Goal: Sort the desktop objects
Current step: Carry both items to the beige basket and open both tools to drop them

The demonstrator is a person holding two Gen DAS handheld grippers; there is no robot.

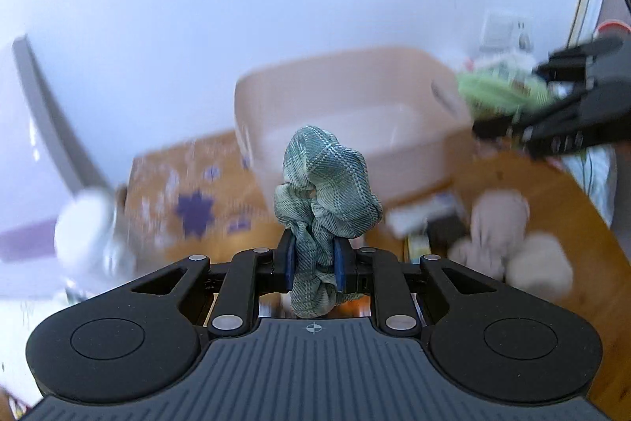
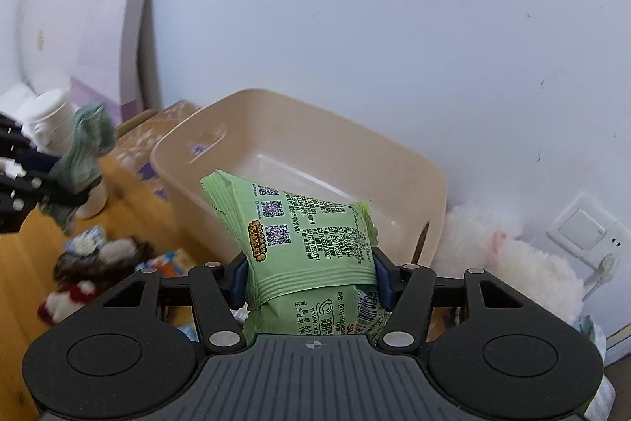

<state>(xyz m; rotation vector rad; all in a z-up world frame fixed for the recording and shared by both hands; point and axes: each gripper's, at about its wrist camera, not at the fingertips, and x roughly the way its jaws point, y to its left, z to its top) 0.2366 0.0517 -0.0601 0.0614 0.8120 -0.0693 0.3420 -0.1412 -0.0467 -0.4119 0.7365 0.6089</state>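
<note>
- Between the blue pads of the left gripper (image 1: 314,263), we are seeing a green plaid scrunchie (image 1: 325,192); the jaws are squeezing nearly together on its bunched fabric, and the rest of it is puffing up above the fingertips.
- In the right gripper (image 2: 311,273), we are seeing a green snack packet (image 2: 303,223) with QR codes and a barcode on it; the 2 pads are pressing on its sides, about half spread.
- Behind both held things, a beige plastic bin (image 2: 394,160) is sitting against the white wall (image 2: 355,6), and both things are hanging in the air in front of it rather than inside it.
- From the left wrist view, we are also seeing the right gripper and its packet off to the right of the bin, well apart from the scrunchie.
- Below, on the wooden table (image 2: 23,263), we are making out a small plush toy (image 2: 94,263), a patterned box (image 1: 189,192) left of the bin, and a white jar (image 2: 51,121).
- To the right of the bin, a white fluffy item (image 2: 508,263) is lying near a wall switch (image 2: 583,231).
</note>
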